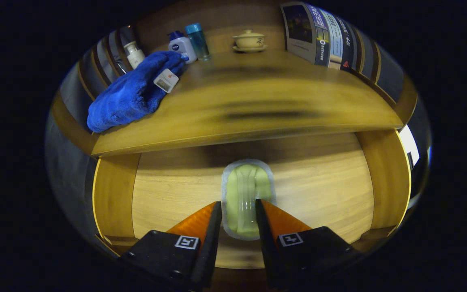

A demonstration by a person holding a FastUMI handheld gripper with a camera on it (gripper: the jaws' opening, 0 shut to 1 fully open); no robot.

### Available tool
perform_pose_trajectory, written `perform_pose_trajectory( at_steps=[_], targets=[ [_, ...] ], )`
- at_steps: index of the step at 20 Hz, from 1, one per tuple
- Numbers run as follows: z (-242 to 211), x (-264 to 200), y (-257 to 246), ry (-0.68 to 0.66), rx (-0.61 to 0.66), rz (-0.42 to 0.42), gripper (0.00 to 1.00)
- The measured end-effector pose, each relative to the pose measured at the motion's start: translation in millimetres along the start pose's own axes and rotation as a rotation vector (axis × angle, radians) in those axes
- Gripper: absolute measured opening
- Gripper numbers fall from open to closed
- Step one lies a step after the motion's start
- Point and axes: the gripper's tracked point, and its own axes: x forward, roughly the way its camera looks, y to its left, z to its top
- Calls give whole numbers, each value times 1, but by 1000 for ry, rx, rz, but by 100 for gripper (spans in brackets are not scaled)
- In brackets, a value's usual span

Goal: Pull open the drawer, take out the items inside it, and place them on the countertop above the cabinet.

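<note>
A pale green soft pack (246, 182) in a clear sealed wrapper sits between my fingers and sticks out ahead of them. My gripper (238, 202) is shut on it, both fingers pressing its sides. It stays sharp while the wood behind is blurred. Below it lies the open drawer (318, 182), with a light wooden floor and side walls. Beyond the pack the wooden countertop (258, 101) overhangs the drawer's back. A blue fluffy towel (136, 91) with a white tag lies on the counter's left part.
At the counter's back stand a white pump bottle (134, 54), a white lotion bottle with blue cap (181, 45) and a blue-capped clear bottle (198, 40). A lidded teacup on a saucer (249, 40) is at mid back, upright books (318, 34) at the right.
</note>
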Motion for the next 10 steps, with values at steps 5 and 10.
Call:
perform_pose_trajectory(
  at_steps=[5,10],
  targets=[
    [-3,-6,-3,11,49,-5,30],
    [-9,-16,-1,5,86,-4,23]
  ],
)
